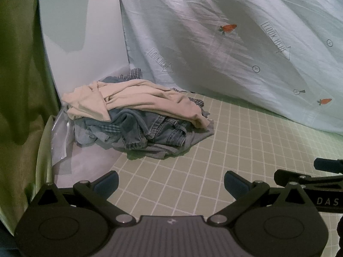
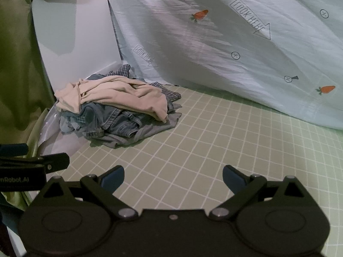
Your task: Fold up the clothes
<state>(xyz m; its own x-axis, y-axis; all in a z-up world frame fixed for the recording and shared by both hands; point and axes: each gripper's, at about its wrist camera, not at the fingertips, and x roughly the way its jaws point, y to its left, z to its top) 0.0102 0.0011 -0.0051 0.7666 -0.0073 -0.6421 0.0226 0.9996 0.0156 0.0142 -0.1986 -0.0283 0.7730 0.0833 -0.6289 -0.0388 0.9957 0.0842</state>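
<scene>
A heap of clothes (image 1: 137, 117) lies at the back left of the green grid mat (image 1: 225, 154): a cream garment (image 1: 133, 98) on top, blue denim (image 1: 158, 128) under it, grey and checked fabric at the bottom. The right wrist view shows the same heap (image 2: 115, 111) on the mat (image 2: 214, 139). My left gripper (image 1: 170, 185) is open above the bare mat, well short of the heap, holding nothing. My right gripper (image 2: 173, 178) is open too, empty, over the mat. Each gripper's side shows at the edge of the other view.
A pale blue sheet (image 1: 246, 42) printed with carrots and arrows hangs across the back and right. A white panel (image 1: 85, 32) stands behind the heap. Green fabric (image 1: 19, 75) drapes down the left side. Clear plastic (image 1: 60, 137) lies beside the heap.
</scene>
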